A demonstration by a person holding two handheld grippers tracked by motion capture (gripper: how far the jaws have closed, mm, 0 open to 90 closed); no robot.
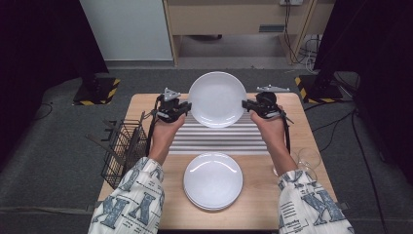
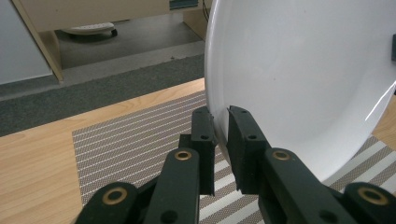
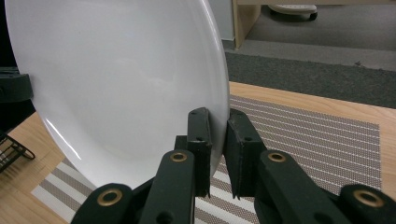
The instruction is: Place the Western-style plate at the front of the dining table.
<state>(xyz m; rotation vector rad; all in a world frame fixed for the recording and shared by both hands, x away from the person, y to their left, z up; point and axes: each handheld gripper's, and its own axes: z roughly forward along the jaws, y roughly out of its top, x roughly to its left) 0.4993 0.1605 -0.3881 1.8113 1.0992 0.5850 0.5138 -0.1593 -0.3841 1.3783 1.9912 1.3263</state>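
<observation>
A grey-and-white striped woven placemat lies mid-table on the light wooden table. Near it sits a stack of round white plates. A black wire rack hangs at the left edge; clear drinking glasses stand right.

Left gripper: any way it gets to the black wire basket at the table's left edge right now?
Probably not as things stand. The left gripper is shut on the rim of the raised round white plate, shared with the right gripper. The black wire basket itself looks unobstructed beside the left forearm.
</observation>
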